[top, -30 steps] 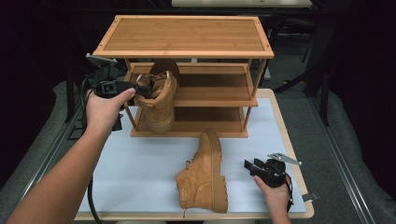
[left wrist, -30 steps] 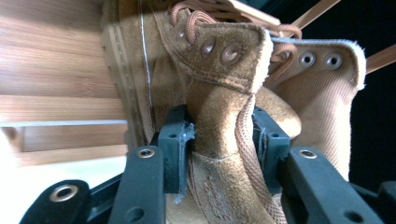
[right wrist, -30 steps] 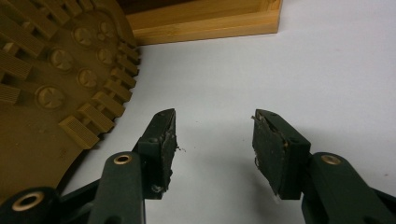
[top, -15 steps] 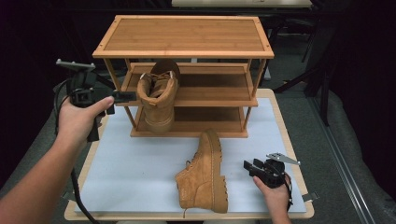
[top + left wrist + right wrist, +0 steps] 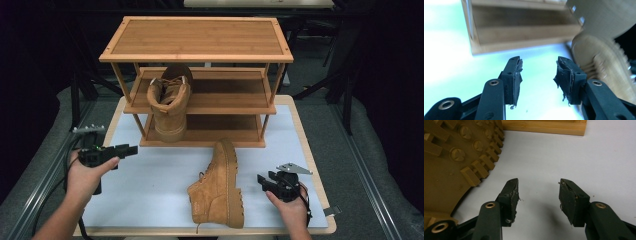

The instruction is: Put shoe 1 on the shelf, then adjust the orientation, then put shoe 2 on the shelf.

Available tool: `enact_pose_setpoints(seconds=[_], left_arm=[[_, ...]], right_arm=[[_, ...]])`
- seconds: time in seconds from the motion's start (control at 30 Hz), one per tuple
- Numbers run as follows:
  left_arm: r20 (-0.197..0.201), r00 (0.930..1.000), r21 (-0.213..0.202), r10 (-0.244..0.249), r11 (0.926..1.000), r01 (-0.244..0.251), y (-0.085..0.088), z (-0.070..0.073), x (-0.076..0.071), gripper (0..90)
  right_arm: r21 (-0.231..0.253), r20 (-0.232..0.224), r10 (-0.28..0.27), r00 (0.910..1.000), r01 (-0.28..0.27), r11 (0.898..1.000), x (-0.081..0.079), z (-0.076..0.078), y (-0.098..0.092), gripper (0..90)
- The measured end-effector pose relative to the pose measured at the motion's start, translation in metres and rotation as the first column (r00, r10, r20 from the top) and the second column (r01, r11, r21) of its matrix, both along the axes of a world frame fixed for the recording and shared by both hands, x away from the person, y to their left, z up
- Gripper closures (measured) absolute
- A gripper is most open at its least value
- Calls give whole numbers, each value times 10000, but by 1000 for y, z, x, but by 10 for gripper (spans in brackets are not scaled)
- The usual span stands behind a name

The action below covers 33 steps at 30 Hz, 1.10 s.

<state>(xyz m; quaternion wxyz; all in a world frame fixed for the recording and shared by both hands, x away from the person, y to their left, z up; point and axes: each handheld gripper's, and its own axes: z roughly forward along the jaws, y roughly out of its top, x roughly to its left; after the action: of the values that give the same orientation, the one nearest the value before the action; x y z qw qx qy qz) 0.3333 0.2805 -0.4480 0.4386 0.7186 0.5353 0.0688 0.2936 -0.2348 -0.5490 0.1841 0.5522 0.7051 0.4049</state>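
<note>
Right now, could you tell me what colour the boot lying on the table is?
Tan, sole included; the boot shows best in the high view.

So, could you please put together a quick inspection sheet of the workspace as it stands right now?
Surface: white mat on a wood-edged table, bare in front of the rack.
Job's things: a three-tier bamboo shoe rack; one tan boot stands upright in the rack's left half; a second tan boot lies on its side on the mat, sole facing the right tongs.
Clutter: nothing seen.
Grippers: left tongs open, empty, held at the mat's left edge; right tongs open, empty, beside the fallen boot's sole.
Cables: a black cable loops by the left hand.
Surroundings: dark room, grey floor, black frame legs behind the table.
</note>
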Motion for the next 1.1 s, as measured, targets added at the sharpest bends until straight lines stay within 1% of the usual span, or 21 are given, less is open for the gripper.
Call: enact_pose_setpoints(seconds=[0.07,0.13,0.2,0.27,0.33,0.37,0.4,0.43,0.47,0.5,0.53,0.6,0.63,0.7,0.77,0.83,0.87,0.93,0.97,1.03,1.1], left_arm=[[41,10000,97,-86,9999,86,0,-20,-3,536],[156,9999,321,19,9995,-24,0,-37,-7,533],[368,9992,460,131,9988,-148,-1,-52,-11,527],[456,9983,199,351,9992,-360,0,-67,-15,517],[304,9986,-77,441,9990,-439,1,-79,-18,506],[289,9985,5,461,9989,-461,1,-84,-19,503],[304,9986,236,427,9988,-434,1,-86,-20,502],[301,9989,424,369,9984,-382,0,-87,-21,501],[299,9990,517,330,9981,-345,1,-88,-22,501],[231,9992,461,328,9984,-339,2,-90,-24,501],[137,9995,383,300,9988,-305,2,-91,-26,501],[-18,9995,416,309,9987,-308,3,-94,-27,502],[-55,9995,387,324,9987,-321,3,-95,-28,500],[-105,9995,280,295,9992,-292,4,-96,-28,491],[-112,9994,171,316,9994,-314,5,-95,-29,487],[-146,9995,129,281,9995,-279,5,-96,-29,482],[-176,9995,132,252,9996,-250,5,-96,-29,480],[-276,9993,73,269,9996,-267,6,-98,-29,475],[-283,9993,51,259,9997,-258,6,-98,-29,471],[-294,9992,54,266,9996,-265,7,-98,-29,468],[-292,9992,-33,289,9996,-290,9,-98,-29,464]], right_arm=[[-12,-330,170,9993,-170,9999,0,3,1,506],[-106,-353,161,9992,-165,9998,0,6,2,507],[67,-422,319,9986,-316,9995,0,7,3,507],[76,-358,193,9992,-190,9998,0,8,4,508],[210,-416,248,9988,-240,9995,-1,9,5,515],[261,-494,450,9978,-438,9987,-2,11,5,518],[300,-508,631,9967,-616,9977,-3,13,6,526],[112,-458,522,9976,-517,9986,-4,15,8,532],[161,-442,745,9962,-739,9971,-4,17,9,535],[-101,-384,467,9982,-471,9988,-5,19,12,544],[37,-369,591,9976,-590,9983,-6,21,13,546],[10,-345,718,9968,-718,9974,-6,27,16,562],[58,-286,735,9969,-733,9973,-5,29,18,563],[85,-461,816,9956,-813,9967,-4,36,20,586],[65,-473,925,9946,-922,9957,-2,42,23,602],[173,-483,1287,9905,-1280,9916,0,49,26,633],[106,-474,1129,9925,-1125,9936,1,52,29,638],[147,-552,1330,9896,-1324,9911,3,57,32,638],[76,-693,1506,9862,-1504,9886,5,59,34,630],[-163,-700,1615,9844,-1630,9865,6,65,38,634],[-327,-716,1553,9853,-1579,9869,6,69,41,637]])
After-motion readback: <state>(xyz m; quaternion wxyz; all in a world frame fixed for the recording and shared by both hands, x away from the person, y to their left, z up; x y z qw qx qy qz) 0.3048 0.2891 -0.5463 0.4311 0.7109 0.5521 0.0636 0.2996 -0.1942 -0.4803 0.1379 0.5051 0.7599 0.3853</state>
